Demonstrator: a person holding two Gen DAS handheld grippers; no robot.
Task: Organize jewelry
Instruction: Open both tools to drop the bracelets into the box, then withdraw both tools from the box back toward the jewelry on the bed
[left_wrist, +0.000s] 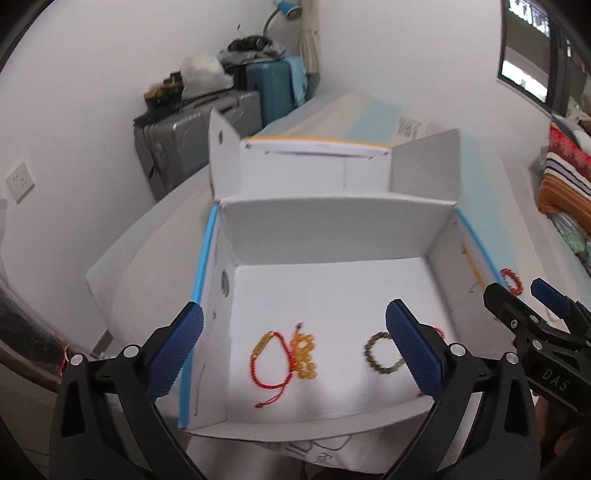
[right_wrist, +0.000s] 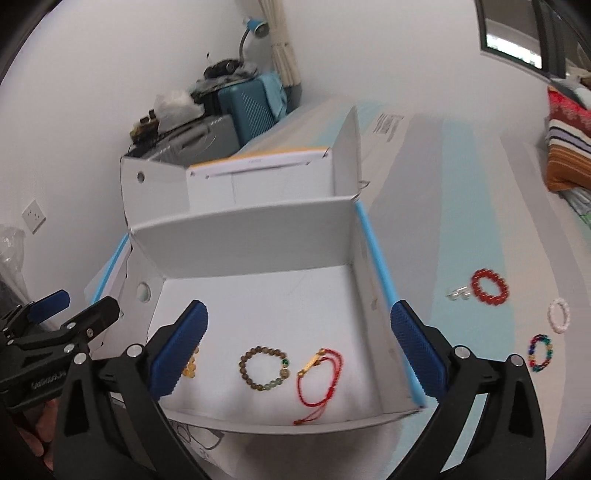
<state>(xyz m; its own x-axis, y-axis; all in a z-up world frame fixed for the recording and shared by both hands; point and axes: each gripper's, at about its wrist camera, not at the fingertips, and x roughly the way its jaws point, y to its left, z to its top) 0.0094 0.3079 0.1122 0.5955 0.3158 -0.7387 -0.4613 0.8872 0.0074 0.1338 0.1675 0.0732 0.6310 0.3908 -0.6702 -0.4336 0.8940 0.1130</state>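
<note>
both claws, left gripper (left_wrist: 295, 332) and right gripper (right_wrist: 299, 328), gape empty above the white box (right_wrist: 243, 240), bracelets lying loose on its floor, walls well clear

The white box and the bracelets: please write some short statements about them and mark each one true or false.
1. The brown bead bracelet lies inside the white box. True.
2. The red bead bracelet lies inside the box. False: it lies outside, on the surface to the right of the box.
3. The right hand-held gripper holds the red cord bracelet. False: it is open and empty; the bracelet lies on the box floor.
4. The left hand-held gripper is open and holds nothing. True.
5. The multicoloured bead bracelet is outside the box. True.
6. The box is closed. False: it is open.
</note>
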